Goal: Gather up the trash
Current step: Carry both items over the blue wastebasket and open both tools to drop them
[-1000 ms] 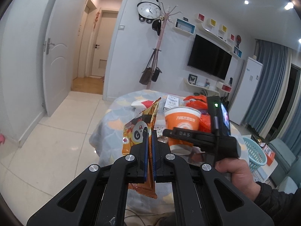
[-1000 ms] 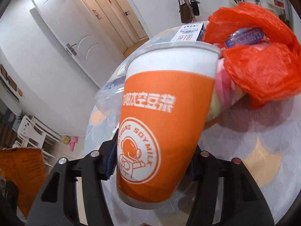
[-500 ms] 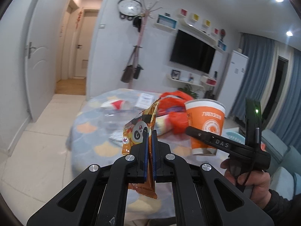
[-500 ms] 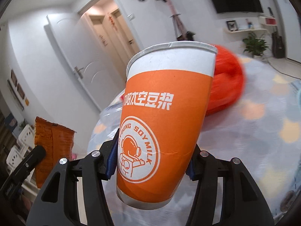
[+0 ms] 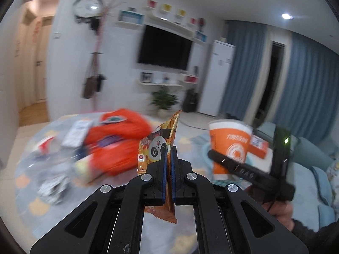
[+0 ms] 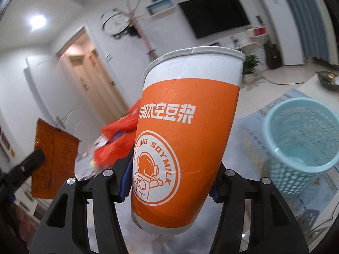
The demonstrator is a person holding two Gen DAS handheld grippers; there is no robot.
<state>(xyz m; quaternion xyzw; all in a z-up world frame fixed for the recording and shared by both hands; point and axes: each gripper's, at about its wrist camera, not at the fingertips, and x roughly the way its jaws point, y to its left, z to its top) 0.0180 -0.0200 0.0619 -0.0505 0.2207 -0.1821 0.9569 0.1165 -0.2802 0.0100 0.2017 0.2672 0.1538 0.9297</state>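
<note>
My left gripper is shut on an orange snack bag with a panda face, held upright above the table. That bag hangs at the far left of the right wrist view. My right gripper is shut on a tall orange and white soy milk paper cup, tilted slightly. The cup also appears to the right in the left wrist view, with a person's hand on the gripper handle. A light blue mesh waste basket stands on the floor at the right.
An orange plastic bag and other blurred litter, including a crumpled wrapper, lie on the round patterned table. A TV, coat stand, fridge and blue curtains line the far wall. A blue sofa sits right.
Both grippers have swung to the right, away from the table, still holding the bag and the cup. The blue basket has come into the right wrist view.
</note>
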